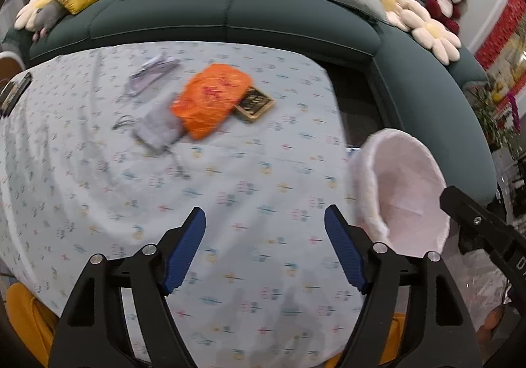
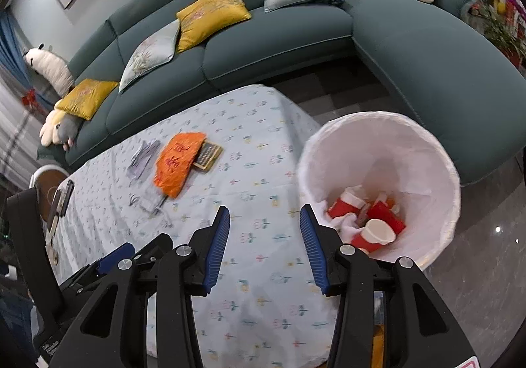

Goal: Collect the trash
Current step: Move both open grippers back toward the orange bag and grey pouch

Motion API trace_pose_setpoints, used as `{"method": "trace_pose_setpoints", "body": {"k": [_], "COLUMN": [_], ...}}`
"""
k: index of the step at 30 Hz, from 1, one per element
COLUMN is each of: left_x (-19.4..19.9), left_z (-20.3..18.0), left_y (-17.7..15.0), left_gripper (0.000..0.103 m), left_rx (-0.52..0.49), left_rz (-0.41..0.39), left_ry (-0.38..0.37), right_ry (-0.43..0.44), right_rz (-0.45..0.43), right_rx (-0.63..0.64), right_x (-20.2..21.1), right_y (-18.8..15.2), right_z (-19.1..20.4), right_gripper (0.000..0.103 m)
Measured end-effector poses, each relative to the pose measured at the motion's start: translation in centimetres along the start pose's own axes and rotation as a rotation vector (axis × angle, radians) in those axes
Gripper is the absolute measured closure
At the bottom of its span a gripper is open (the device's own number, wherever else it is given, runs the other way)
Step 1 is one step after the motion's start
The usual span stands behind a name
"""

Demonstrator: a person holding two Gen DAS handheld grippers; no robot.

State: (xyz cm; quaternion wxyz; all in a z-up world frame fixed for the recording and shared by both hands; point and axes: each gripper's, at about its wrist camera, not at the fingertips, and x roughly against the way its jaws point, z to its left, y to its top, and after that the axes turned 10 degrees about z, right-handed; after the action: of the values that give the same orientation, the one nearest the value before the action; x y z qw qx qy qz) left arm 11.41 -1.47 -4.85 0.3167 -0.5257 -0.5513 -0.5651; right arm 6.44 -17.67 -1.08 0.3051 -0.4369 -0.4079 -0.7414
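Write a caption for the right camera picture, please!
Open right gripper over the table, beside a bin holding red cups.

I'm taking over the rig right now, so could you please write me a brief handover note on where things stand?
Left hand-held gripper: open, empty, over the table.
Right hand-held gripper: open, empty.
Done: red paper cups lie in the white-lined bin beside the table.
Left: orange plastic bag, grey pouch, crumpled wrapper, all on the table. The small dark box may not be trash.
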Motion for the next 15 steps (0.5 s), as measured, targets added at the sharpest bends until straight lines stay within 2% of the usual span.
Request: {"method": "trace_pose_setpoints", "body": {"k": [6,15], "left_x": [0.1,-0.5], "left_z": [4.7,11.3], "left_y": [0.0,0.8], "left_gripper": [0.03,0.027], "left_rx": [0.1,0.172], "left_rz": [0.003,0.004], "left_ry": [0.011,0.035], "right_ry": [-0.008,0.002], "right_rz": [0.027,0.095], "right_rx": [0.024,0.077], "right_x": [-2.0,-6.0], "right_y": [-0.2,0.2], "right_z": [3.5,8.8], "right_gripper": [0.055,0.054]}}
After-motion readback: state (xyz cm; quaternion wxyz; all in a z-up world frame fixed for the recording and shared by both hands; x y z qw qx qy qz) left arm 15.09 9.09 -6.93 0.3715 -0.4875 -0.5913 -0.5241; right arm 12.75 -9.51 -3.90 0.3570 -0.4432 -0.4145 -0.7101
